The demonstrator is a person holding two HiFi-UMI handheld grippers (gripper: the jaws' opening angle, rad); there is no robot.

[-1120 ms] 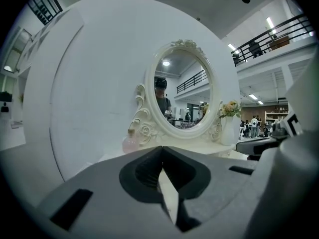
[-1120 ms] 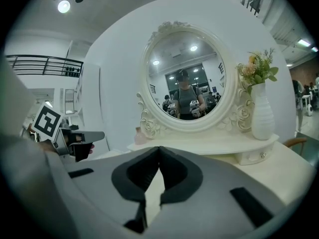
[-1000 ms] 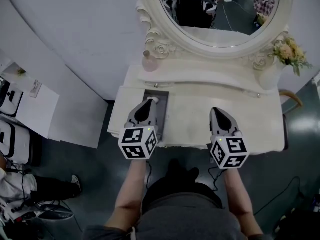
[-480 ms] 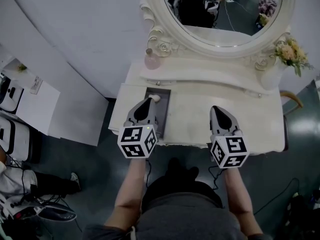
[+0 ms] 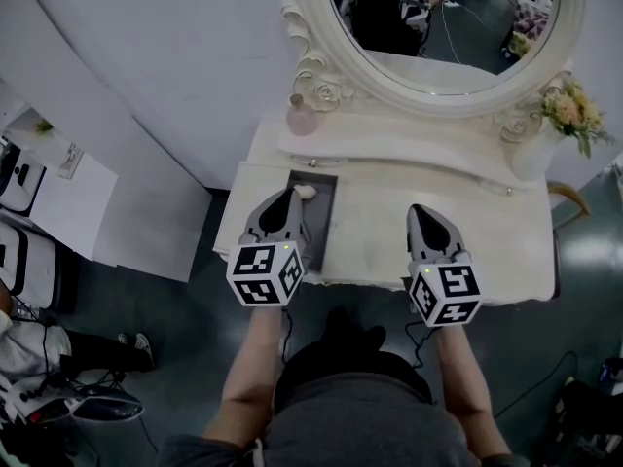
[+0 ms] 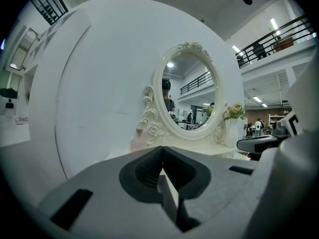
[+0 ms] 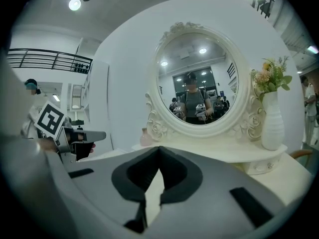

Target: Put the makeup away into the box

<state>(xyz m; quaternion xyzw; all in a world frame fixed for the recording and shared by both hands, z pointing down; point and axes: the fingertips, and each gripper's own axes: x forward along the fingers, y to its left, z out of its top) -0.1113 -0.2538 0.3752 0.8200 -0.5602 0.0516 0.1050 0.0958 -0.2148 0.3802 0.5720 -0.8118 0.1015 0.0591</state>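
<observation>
In grey box (image 5: pixel 324 218): one small pale item (image 5: pixel 306 192).

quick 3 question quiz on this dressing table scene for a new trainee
1. True or false: the left gripper holds a makeup item.
2. On which side of the dressing table does the flower vase stand? A) the person's left B) the person's right C) the middle
3. Fill in: the small pale item shows inside the grey ___ on the tabletop.

Key: 1 false, its jaws are together on nothing; 2 B; 3 box.
</observation>
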